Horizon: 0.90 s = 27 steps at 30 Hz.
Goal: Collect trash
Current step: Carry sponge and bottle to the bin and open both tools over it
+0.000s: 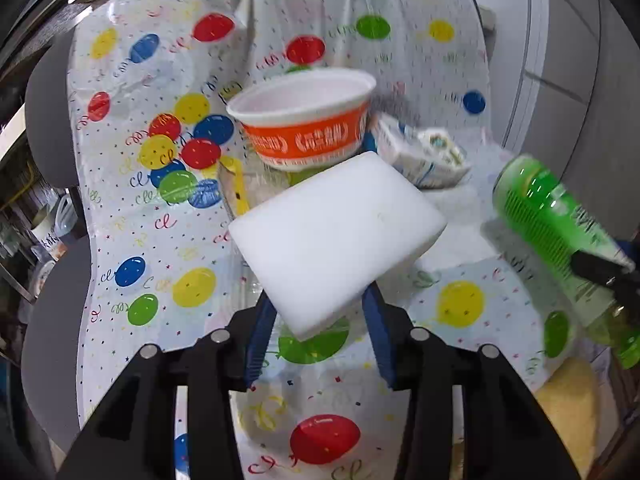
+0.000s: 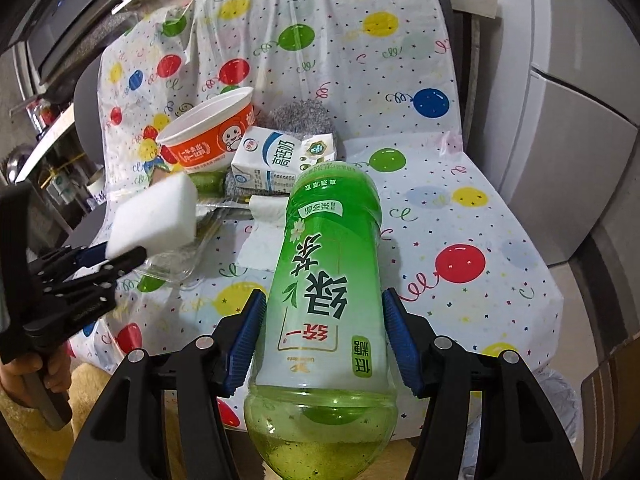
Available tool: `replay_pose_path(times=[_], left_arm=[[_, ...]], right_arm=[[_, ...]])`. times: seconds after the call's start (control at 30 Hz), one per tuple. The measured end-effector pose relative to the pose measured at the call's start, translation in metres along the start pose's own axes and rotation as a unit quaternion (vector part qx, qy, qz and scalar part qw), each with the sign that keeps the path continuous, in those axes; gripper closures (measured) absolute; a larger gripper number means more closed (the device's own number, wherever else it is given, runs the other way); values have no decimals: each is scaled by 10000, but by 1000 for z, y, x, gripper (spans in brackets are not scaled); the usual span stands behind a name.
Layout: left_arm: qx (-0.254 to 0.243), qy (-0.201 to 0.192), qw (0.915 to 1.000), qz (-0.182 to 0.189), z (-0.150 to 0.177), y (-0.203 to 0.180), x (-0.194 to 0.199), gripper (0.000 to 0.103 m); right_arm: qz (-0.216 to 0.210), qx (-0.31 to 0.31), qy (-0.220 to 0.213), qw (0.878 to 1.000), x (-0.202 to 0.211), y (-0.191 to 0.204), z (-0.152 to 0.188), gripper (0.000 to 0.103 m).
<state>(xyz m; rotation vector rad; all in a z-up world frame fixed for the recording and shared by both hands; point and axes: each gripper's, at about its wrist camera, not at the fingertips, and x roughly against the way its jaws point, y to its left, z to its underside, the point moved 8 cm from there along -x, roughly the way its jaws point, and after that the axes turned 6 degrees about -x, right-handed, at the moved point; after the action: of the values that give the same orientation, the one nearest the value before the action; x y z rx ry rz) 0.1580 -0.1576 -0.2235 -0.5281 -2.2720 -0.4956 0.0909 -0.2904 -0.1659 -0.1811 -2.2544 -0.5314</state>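
Observation:
My left gripper is shut on a white foam block and holds it above the chair; the block also shows in the right wrist view. My right gripper is shut on a green tea bottle, which shows at the right of the left wrist view. An orange and white paper bowl stands on the balloon-print plastic sheet; in the right wrist view the bowl is beside a crushed milk carton. White tissue lies in front of the carton.
A clear plastic container lies under the foam block. A grey scrubber sits behind the carton. The sheet covers a grey chair. Grey cabinet doors stand at the right, shelves with clutter at the left.

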Motion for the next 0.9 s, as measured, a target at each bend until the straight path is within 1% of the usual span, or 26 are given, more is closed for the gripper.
replay_pose_path(times=[0.13,0.23,0.33,0.47,0.53,0.57,0.63,0.73,0.77,0.8,0.87,0.9], left_arm=[[61,-202,9994,262,-8,-2,30,62],[21,-403,9981,475,-16,-16,55,62],[-119,-610,9954,734,-24,-43,74,62],[-447,-857,9879,1215,-32,-98,91,61],[-726,-973,9797,1595,-35,-143,94,61],[-828,-993,9773,1678,-34,-156,93,61],[-1157,-996,9676,2013,-32,-203,88,61],[-1547,-704,9520,2547,-19,-275,67,61],[-1612,-639,9487,2646,-15,-289,62,60],[-1720,-527,9436,2781,-9,-311,54,60],[-1915,-397,9372,2888,2,-343,40,60],[-2046,-230,9331,2949,12,-367,28,60]], right_arm=[[-26,-104,-186,9998,16,-3,-5,43],[64,-240,-404,9989,36,-18,-7,43],[207,-491,-602,9968,61,-46,-6,43],[597,-866,-868,9907,103,-100,5,43],[904,-1068,-978,9853,126,-130,17,43],[1090,-1177,-1023,9817,137,-147,25,43],[1405,-1416,-1046,9743,154,-178,44,43],[1735,-1864,-958,9623,168,-223,80,43],[1803,-2001,-920,9586,169,-235,91,43],[1869,-2147,-865,9547,168,-246,103,43],[1982,-2397,-765,9473,163,-264,124,43],[2009,-2545,-699,9434,158,-273,135,43]])
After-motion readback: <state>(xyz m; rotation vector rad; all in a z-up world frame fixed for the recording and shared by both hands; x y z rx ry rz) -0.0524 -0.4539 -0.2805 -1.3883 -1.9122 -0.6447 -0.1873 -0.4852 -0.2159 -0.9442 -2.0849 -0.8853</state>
